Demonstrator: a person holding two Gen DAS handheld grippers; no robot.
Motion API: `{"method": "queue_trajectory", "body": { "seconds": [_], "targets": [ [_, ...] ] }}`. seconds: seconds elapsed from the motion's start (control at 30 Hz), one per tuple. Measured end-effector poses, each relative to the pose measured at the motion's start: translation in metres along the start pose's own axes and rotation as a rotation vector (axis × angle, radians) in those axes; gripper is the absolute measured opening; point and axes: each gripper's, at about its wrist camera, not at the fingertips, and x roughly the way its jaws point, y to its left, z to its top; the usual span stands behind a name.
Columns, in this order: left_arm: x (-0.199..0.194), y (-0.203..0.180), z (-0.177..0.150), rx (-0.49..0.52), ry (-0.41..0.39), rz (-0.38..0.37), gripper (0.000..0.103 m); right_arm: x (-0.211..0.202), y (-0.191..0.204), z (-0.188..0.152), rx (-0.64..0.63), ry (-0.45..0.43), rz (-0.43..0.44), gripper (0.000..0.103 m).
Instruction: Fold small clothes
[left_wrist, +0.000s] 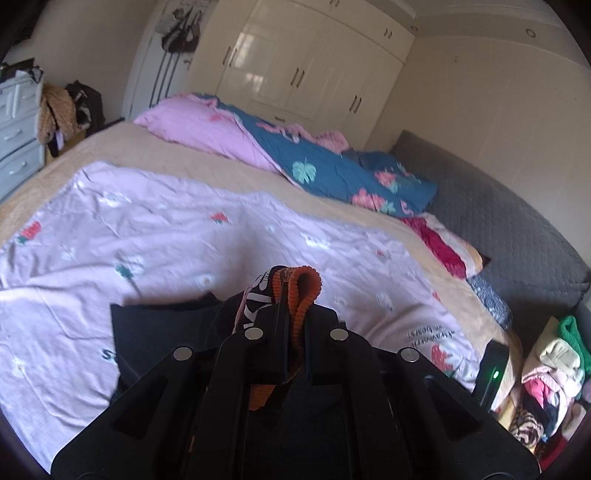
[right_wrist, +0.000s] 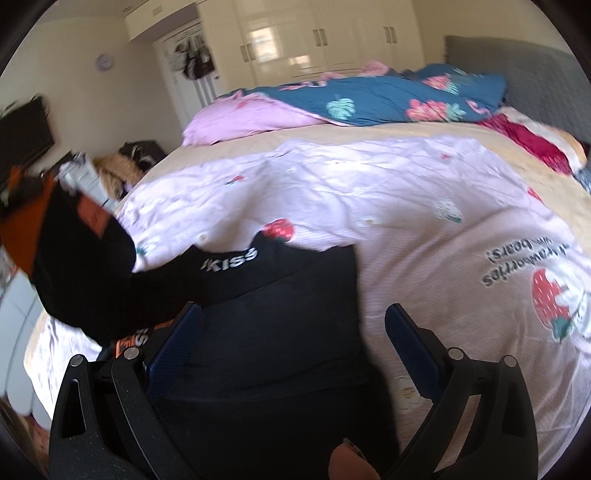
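A small black garment (right_wrist: 280, 302) with orange trim and white "KISS" lettering lies on a lilac strawberry-print sheet (right_wrist: 369, 192) on the bed. My left gripper (left_wrist: 291, 295) is shut on the garment's orange ribbed edge (left_wrist: 306, 284) and holds it lifted above the sheet; the black cloth (left_wrist: 155, 332) hangs to its left. In the right wrist view the left gripper (right_wrist: 48, 206) shows at far left with the cloth pulled up. My right gripper (right_wrist: 291, 332) is open, its blue-padded fingers (right_wrist: 410, 350) astride the flat part of the garment.
A folded pink and blue floral quilt (left_wrist: 314, 162) lies at the bed's far side. A grey headboard (left_wrist: 517, 229) is at right, with a pile of clothes (left_wrist: 550, 376) and a black device with a green light (left_wrist: 493, 373) beside it. White drawers (left_wrist: 18, 133) stand left.
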Motion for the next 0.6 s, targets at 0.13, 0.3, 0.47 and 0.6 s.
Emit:
{"method": "queue_trajectory", "body": {
  "seconds": [0.13,0.3,0.47,0.6],
  "targets": [
    [0.029,0.0,-0.02,-0.006,0.083,-0.018,0.0,-0.004,-0.023,0.005,0.063,-0.008,-0.015,0.099],
    [0.053,-0.008,-0.038,0.009,0.15,-0.03,0.001,-0.006,-0.04,0.009,0.102,-0.016,-0.037,0.099],
    [0.074,-0.013,-0.049,0.013,0.197,-0.046,0.001,-0.005,-0.048,0.008,0.124,-0.015,-0.046,0.099],
    [0.094,-0.013,-0.058,0.003,0.25,-0.081,0.002,-0.001,-0.052,0.008,0.12,-0.004,-0.049,0.099]
  ]
}}
